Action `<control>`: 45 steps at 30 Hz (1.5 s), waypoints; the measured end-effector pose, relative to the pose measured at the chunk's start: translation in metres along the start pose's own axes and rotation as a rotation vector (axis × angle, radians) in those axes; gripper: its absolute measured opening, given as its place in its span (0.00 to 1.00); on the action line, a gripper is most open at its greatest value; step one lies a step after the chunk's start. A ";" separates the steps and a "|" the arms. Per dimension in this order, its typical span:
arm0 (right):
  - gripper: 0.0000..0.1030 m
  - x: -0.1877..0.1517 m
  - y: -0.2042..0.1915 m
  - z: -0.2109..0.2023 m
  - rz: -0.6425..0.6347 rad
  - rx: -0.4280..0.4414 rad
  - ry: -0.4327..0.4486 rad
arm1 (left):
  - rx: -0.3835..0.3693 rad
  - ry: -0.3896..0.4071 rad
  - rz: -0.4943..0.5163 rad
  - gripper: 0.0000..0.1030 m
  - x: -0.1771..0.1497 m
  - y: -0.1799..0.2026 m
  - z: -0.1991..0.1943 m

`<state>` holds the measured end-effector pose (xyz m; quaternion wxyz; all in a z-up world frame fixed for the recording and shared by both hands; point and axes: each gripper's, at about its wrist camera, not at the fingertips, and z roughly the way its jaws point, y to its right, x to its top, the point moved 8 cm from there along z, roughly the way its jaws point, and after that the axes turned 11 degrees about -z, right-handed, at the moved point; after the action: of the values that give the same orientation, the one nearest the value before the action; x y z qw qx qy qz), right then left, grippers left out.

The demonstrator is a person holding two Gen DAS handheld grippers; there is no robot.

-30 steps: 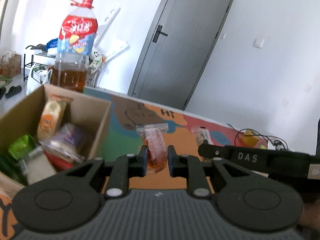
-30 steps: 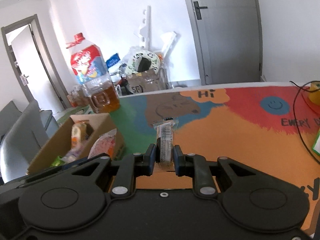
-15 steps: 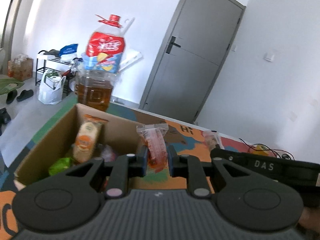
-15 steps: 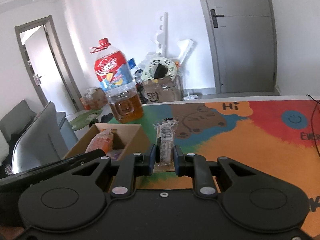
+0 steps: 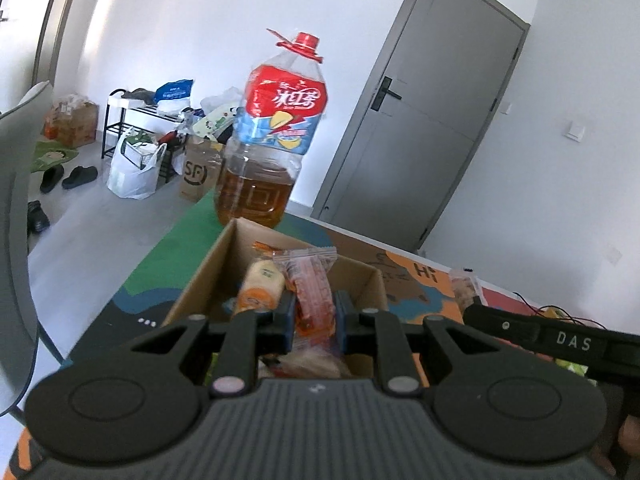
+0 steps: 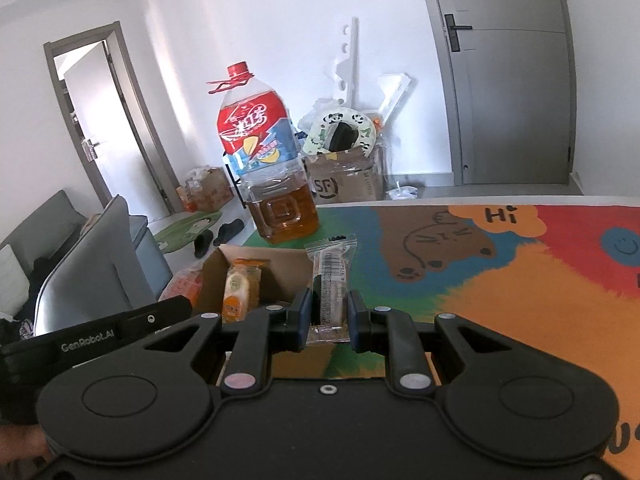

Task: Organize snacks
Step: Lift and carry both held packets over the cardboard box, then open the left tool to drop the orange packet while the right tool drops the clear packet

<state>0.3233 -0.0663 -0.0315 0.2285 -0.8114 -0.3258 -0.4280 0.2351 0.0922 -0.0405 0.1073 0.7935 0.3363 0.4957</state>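
Overall, the tabletop (image 6: 520, 288) wore a bright cartoon mat — green, blue, orange and red, with a drawn bear and "Hi" — in a white room with a grey door (image 6: 516, 80). A big clear plastic bottle (image 5: 276, 136) of amber liquid stood just behind the open cardboard box (image 5: 208, 276), which held crinkly wrapped snacks. The left hand-held gripper (image 5: 314, 318) was clamped on a transparent red-orange snack packet (image 5: 310, 284), upright over the box. The right hand-held gripper (image 6: 328, 318) pinched a clear packet with a barcode (image 6: 330, 276) beside the box. Compared with a second earlier, both packets had travelled from above the mat toward the box — the left one was now over it.
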 end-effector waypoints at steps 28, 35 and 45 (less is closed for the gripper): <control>0.22 0.011 -0.050 0.061 -0.030 0.014 -0.065 | 0.006 -0.030 -0.071 0.38 0.019 -0.055 0.008; 0.40 0.014 -0.054 0.056 -0.023 -0.007 -0.044 | 0.008 -0.018 -0.085 0.45 0.025 -0.065 0.002; 0.52 0.004 -0.057 0.039 -0.023 -0.019 -0.063 | 0.011 -0.016 -0.072 0.67 0.022 -0.064 -0.011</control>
<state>0.3053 -0.0010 -0.0441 0.2055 -0.8229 -0.3381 -0.4079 0.2047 0.1533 -0.0518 0.1234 0.7855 0.3667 0.4831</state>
